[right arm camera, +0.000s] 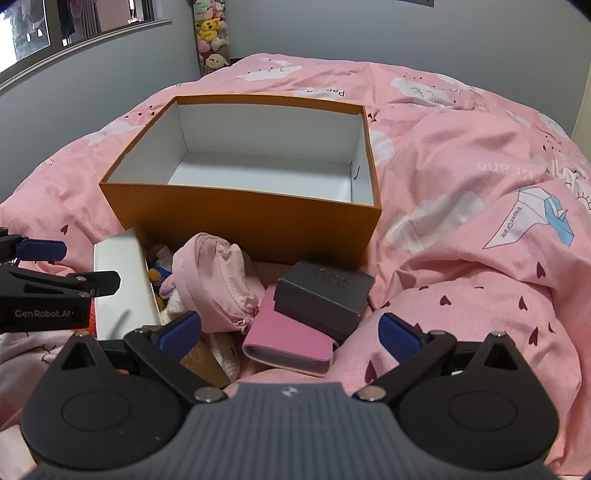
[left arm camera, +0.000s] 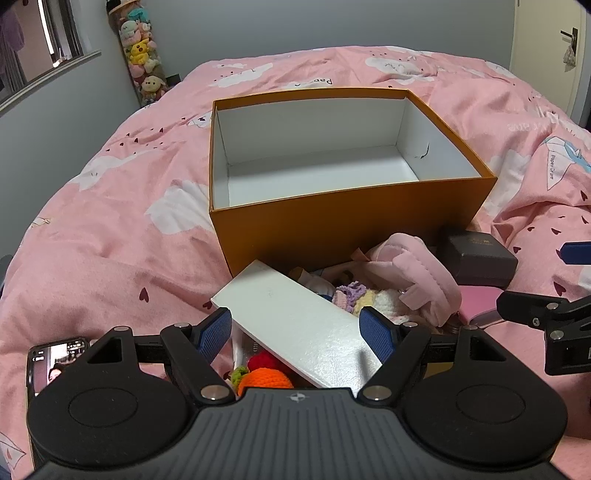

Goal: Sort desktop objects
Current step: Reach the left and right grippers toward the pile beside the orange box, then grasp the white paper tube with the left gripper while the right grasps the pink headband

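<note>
An open orange box [left arm camera: 347, 218] [right arm camera: 243, 218] with a white, empty inside stands on the pink bed. In front of it lies a pile: a flat white box [left arm camera: 295, 325] [right arm camera: 122, 280], a pink fabric pouch [left arm camera: 417, 273] [right arm camera: 218, 280], a dark grey box [left arm camera: 476, 258] [right arm camera: 325, 291], a pink wallet [left arm camera: 480, 306] [right arm camera: 288, 343], crochet pieces [left arm camera: 365, 299] and an orange and red knitted toy [left arm camera: 266, 373]. My left gripper [left arm camera: 299, 332] is open, its pads on either side of the white box. My right gripper [right arm camera: 290, 330] is open above the pink wallet.
A phone [left arm camera: 51, 362] with a lit screen lies on the bedding at the left. A tall tube of plush toys [left arm camera: 142, 55] [right arm camera: 210, 33] stands by the wall behind the bed. The right gripper's arm shows at the right edge of the left wrist view [left arm camera: 546, 314].
</note>
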`<state>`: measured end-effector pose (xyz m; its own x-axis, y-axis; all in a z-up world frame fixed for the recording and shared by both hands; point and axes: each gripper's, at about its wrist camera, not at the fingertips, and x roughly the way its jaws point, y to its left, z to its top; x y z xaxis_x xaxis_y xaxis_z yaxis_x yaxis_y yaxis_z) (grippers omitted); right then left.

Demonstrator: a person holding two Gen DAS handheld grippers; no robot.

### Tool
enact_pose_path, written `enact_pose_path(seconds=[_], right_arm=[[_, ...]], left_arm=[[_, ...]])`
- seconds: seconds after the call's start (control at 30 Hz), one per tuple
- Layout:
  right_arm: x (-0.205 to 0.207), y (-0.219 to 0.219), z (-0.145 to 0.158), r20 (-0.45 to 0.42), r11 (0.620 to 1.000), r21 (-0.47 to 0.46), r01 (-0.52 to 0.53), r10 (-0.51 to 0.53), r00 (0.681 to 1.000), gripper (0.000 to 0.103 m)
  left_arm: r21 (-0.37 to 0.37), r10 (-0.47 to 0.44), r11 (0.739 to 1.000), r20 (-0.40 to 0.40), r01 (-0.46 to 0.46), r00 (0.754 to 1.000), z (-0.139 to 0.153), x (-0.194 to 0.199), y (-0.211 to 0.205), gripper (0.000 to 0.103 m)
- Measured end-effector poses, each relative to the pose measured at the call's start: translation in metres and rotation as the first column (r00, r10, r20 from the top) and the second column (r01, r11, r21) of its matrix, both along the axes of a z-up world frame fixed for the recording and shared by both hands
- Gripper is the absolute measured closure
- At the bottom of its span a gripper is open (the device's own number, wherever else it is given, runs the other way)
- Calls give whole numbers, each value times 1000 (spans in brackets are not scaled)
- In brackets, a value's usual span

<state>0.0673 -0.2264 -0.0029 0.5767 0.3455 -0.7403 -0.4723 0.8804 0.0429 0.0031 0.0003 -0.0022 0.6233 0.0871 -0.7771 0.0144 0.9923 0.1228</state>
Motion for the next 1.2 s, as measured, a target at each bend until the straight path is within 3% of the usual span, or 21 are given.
enact_pose_path(seconds=[0.23, 0.3, 0.37, 0.4, 0.43, 0.7, 0.9, 0.97, 1.2], right_arm=[[4, -3, -1, -38, 996, 68, -54, 57, 998, 0], [3, -1, -1, -36, 994, 74, -74, 77, 996, 2], [4, 2, -1, -37, 993, 65, -97, 99, 994, 17], [5, 4, -3, -46, 992, 59, -108, 111, 993, 34], [6, 5, -4, -57, 992, 56, -117, 120, 991, 42], [10, 26, -4, -48, 972, 60, -227, 230, 972, 42], [14, 46, -7, -44, 957, 49, -285, 287, 957, 42], [17, 51, -11, -53, 957, 48, -286, 288, 956, 42], [24, 63, -22, -61, 959, 31, -283, 284, 957, 46]], left_arm=[[-59, -17, 998, -25, 15, 1000, 4, 3, 13, 14], [-66, -25, 998, -24, 23, 999, 5, 3, 15, 24], [-75, -9, 997, -31, 7, 999, 6, 4, 18, 36], [-86, -3, 996, -39, -1, 999, 5, 5, 21, 37], [-99, 6, 995, -52, -11, 999, 5, 6, 25, 37], [-198, 147, 965, -144, -174, 979, -8, 18, 60, 35], [-333, 195, 903, -249, -273, 949, -29, 29, 80, 31], [-381, 207, 873, -273, -303, 940, -36, 31, 88, 23], [-524, 212, 773, -320, -359, 923, -53, 42, 106, 21]])
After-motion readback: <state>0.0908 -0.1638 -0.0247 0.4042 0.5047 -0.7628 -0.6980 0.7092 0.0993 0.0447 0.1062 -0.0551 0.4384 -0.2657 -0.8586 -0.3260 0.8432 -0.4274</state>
